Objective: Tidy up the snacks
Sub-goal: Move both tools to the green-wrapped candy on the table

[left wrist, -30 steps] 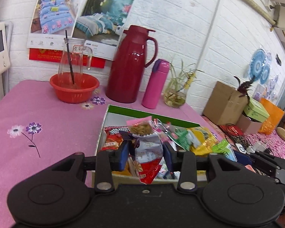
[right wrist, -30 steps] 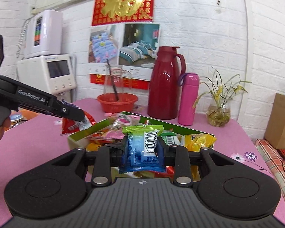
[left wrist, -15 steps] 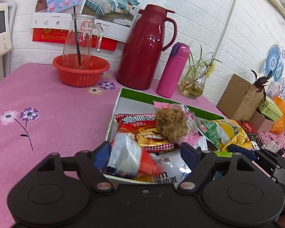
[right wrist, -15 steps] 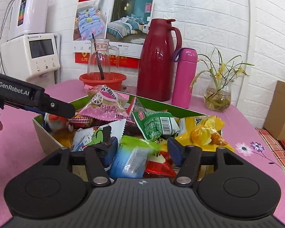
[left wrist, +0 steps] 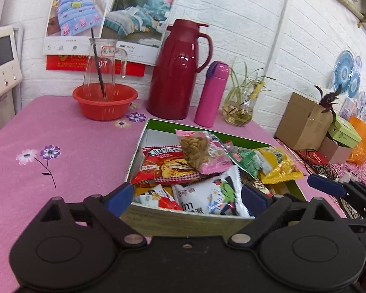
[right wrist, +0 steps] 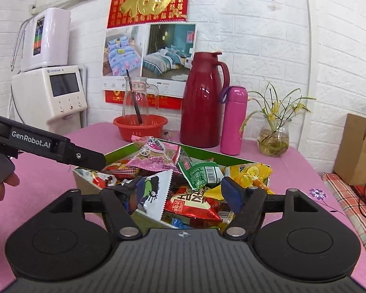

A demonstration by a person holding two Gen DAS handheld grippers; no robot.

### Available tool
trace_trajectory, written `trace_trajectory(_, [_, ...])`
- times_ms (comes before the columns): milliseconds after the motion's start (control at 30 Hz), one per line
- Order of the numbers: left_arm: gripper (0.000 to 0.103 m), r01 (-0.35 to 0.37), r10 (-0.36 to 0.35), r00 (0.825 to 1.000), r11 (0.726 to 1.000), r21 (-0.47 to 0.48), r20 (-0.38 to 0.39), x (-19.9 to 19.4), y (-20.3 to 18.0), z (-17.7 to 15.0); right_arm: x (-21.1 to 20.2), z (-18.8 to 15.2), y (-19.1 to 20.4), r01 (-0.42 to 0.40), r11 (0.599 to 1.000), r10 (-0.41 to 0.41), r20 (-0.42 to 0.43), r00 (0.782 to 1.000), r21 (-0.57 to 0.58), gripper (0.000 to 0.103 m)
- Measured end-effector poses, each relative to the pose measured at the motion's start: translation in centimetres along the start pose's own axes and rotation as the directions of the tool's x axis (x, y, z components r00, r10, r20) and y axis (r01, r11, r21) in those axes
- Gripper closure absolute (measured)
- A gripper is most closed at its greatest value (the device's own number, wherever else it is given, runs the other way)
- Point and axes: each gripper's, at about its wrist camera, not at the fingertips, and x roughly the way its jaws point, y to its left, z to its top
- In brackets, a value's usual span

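Observation:
An open green-lined cardboard box on the pink tablecloth holds several snack packets: a red chip bag, a pink bag of seeds, a white packet, green and yellow ones. My left gripper is open and empty at the box's near wall. My right gripper is open and empty over the box's near corner. The left gripper's body shows at the left in the right wrist view.
Behind the box stand a red thermos jug, a pink bottle, a red bowl with a glass pitcher and a plant vase. Cardboard boxes sit to the right. A white appliance stands at left.
Both grippers opened and let their packets drop into the box: the left a red-and-white one, the right a blue-green one. Both now sit empty at the box's near side.

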Motion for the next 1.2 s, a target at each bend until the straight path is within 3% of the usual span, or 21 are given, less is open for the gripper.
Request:
trace_trajectory(333, [0.000,0.048,-0.046,0.999,0.996,0.074,-0.026,-3.9,-3.6,-3.6,-5.5,-2.2,0.8,-0.015,0.999,0.016,0.006,1.000,-0.044,0.000])
trace_trajectory(567, [0.000,0.142,-0.133,0.985,0.987,0.076,-0.111,-3.7,-5.4,-7.0,-7.0,-5.9,0.6,-0.036,0.998,0.032,-0.108,0.994,-0.042,0.000])
trace_trajectory(800, [0.000,0.224,-0.214,0.954,0.974,0.025,-0.208,-1.2,-6.4,-9.3,-6.2,-8.4,0.9,-0.078,0.997,0.072,-0.220,0.973,-0.017,0.000])
trace_trajectory(1000, [0.021,0.257,-0.246,0.939,0.966,0.015,-0.241,0.0,-6.8,-9.5,-5.6,-8.4,2.1,-0.134,0.990,0.118,-0.237,0.964,-0.050,0.001])
trace_trajectory(1067, [0.038,0.267,-0.256,0.934,0.964,0.013,-0.250,0.3,-6.9,-9.6,-5.2,-8.3,2.3,-0.145,0.988,0.128,-0.243,0.961,-0.053,0.005])
trace_trajectory(1200, [0.045,0.286,-0.275,0.923,0.958,0.004,-0.270,1.2,-7.0,-9.4,-4.5,-8.3,2.5,-0.155,0.986,0.137,-0.256,0.957,-0.055,0.012])
